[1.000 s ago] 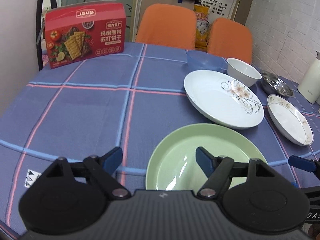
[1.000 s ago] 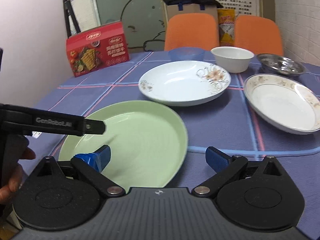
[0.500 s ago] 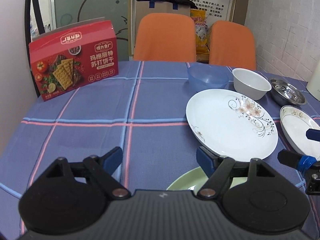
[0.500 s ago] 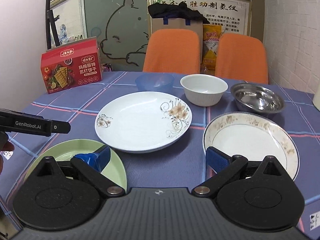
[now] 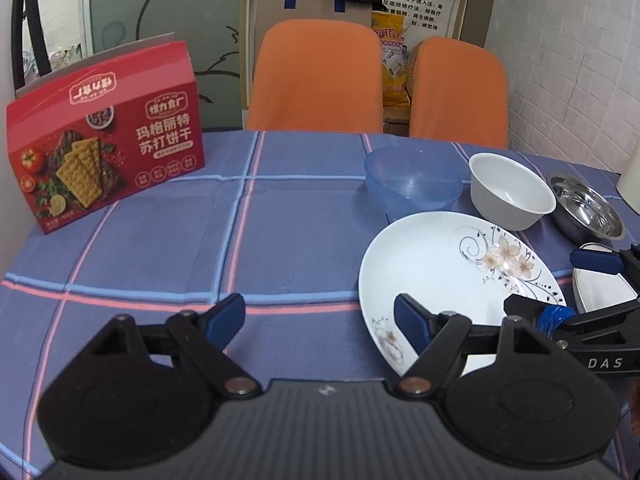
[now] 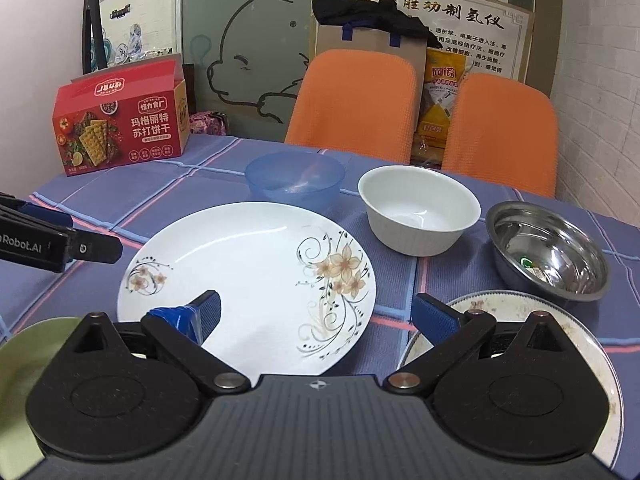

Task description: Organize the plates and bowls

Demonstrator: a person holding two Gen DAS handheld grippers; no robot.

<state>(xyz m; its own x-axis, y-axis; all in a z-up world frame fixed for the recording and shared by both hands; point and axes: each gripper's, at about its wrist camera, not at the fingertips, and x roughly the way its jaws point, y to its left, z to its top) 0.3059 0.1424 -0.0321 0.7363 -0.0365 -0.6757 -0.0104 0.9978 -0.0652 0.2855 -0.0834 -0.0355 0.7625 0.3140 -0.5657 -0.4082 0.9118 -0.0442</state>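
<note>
Both claws, left [image 5: 318, 322] & right [image 6: 316, 314], are held wide open w/ nothing gripped. Flower plate [image 6: 256, 280] lies flat on tabletop [image 5: 160, 240] (bowls behind). Rim should be pinched squarely, lifted level.

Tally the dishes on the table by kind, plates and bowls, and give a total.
Plates: 3 (floral white plate, green plate, gold-rimmed plate)
Bowls: 3 (blue bowl, white bowl, steel bowl)
Total: 6
</note>
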